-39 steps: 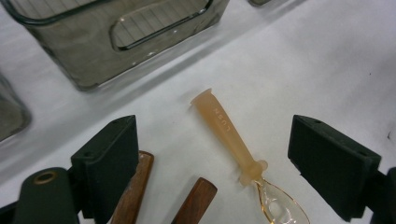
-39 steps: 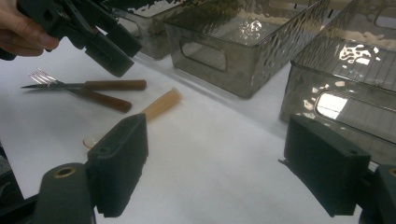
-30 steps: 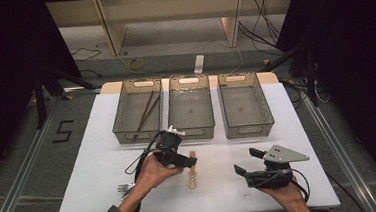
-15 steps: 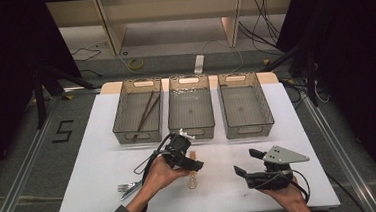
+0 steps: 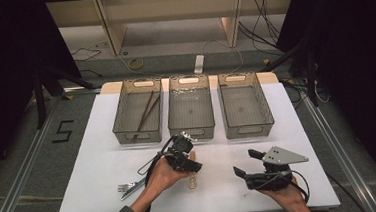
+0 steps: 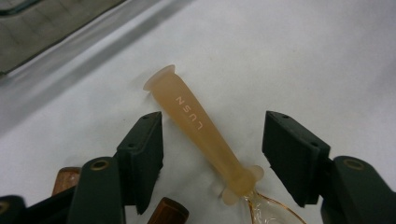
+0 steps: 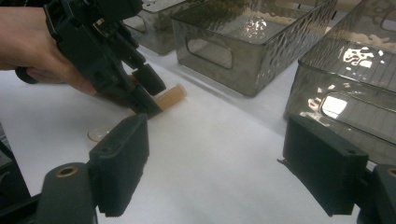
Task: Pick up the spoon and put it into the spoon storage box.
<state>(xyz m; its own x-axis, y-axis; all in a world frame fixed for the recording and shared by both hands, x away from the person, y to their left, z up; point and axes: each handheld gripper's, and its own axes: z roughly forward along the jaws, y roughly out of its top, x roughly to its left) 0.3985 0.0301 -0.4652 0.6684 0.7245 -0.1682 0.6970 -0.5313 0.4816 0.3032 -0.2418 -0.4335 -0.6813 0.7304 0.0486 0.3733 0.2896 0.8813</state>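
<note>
Left hand-held gripper (image 6: 212, 154) lowered, jaws closing astride spoon handle (image 6: 198, 128), not touching

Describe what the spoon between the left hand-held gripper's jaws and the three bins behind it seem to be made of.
Spoon: probably plastic; matt, milky amber handle with moulded lettering, clearer glossy bowl. Bins: likely smoky translucent plastic; rippled walls, bright glints, cut-out handles.

Grey floor (image 5: 24, 162), wooden shelf (image 5: 170, 17), dark surroundings.
</note>
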